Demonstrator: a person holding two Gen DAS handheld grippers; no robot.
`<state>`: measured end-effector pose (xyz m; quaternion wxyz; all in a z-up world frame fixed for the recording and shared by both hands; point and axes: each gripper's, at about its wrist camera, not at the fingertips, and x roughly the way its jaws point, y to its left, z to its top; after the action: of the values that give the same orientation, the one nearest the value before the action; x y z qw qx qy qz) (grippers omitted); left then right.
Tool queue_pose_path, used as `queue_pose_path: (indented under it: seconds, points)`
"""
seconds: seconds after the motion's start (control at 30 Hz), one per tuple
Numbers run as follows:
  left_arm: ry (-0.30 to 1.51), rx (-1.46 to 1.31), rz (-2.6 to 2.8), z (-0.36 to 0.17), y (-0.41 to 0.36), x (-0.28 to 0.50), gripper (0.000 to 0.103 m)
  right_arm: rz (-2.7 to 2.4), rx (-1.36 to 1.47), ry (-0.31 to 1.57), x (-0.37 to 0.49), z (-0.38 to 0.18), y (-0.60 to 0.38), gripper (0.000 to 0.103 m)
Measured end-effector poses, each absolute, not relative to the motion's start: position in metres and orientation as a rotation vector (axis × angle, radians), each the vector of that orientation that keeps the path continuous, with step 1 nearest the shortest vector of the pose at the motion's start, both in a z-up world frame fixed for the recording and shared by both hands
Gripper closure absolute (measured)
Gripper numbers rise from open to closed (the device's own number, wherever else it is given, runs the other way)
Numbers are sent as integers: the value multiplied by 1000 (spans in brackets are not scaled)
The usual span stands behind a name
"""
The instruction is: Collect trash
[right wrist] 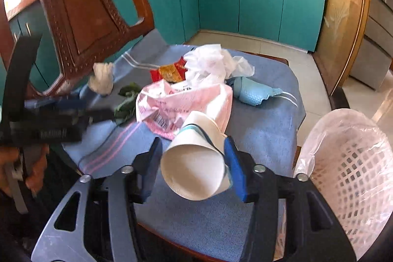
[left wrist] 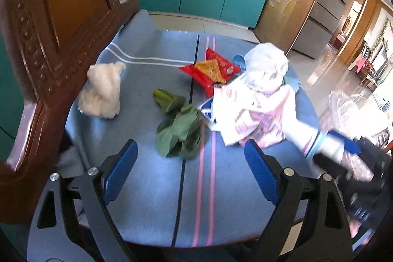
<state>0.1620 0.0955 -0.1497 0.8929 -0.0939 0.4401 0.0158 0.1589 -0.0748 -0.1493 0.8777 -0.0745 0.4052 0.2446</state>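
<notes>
My right gripper (right wrist: pixel 194 151) is shut on a white paper cup (right wrist: pixel 196 163), squashed between its blue pads and held over the blue towel (right wrist: pixel 265 129). The cup also shows in the left wrist view (left wrist: pixel 316 141). My left gripper (left wrist: pixel 190 156) is open and empty, just short of green leaves (left wrist: pixel 179 129). Behind them lie a pink-and-white wrapper (left wrist: pixel 248 112), a red snack packet (left wrist: pixel 211 70), a white plastic bag (left wrist: pixel 266 65) and a crumpled tissue (left wrist: pixel 103 92). A blue crumpled mask (right wrist: pixel 253 91) lies at the right.
A white lattice bin with a clear liner (right wrist: pixel 348 163) stands right of the chair seat. The carved wooden chair back (left wrist: pixel 54 16) rises at the left. Teal kitchen cabinets (right wrist: pixel 258 1) stand behind, across a tiled floor.
</notes>
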Motion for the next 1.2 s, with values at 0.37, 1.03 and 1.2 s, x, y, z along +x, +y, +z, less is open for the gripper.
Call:
queue_pose_path:
  seconds: [0.37, 1.03, 1.2]
  points:
    - [944, -235, 58, -159, 108, 153, 14, 525, -125, 925, 158, -172, -71, 28]
    - [952, -261, 73, -162, 114, 142, 14, 471, -173, 980, 161, -185, -55, 33]
    - [953, -259, 74, -163, 114, 141, 14, 501, -209, 949, 153, -181, -48, 49]
